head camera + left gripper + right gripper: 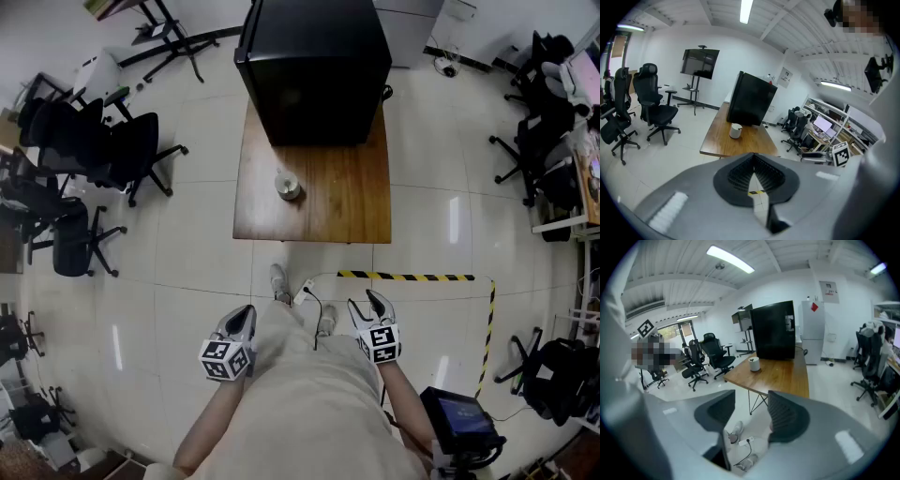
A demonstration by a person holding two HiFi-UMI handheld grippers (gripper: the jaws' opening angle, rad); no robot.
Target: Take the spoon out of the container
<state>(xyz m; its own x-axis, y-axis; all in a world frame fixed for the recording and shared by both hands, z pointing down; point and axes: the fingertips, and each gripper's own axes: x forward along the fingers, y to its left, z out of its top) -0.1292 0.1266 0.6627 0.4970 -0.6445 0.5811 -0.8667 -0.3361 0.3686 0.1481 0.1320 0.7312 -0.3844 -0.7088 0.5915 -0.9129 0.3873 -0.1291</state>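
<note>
A small white container point(288, 187) stands on the wooden table point(347, 202), in front of a black cabinet point(314, 66). It also shows in the left gripper view as a white container point(735, 131) and in the right gripper view as a white container point(753, 363). A thin handle, seemingly the spoon point(740, 127), pokes over its rim; it is too small to be sure. Both grippers hang far back from the table, near the person's waist. My left gripper point(246, 315) point(753, 164) has its tips together with nothing in them. My right gripper point(368, 302) point(751, 399) stands open and empty.
Black office chairs point(103, 150) crowd the left side and more chairs point(534, 141) stand at the right. Yellow-black tape point(412, 277) marks the floor before the table. A power strip with cable point(305, 292) lies by the person's shoes. A screen device point(459, 417) sits at lower right.
</note>
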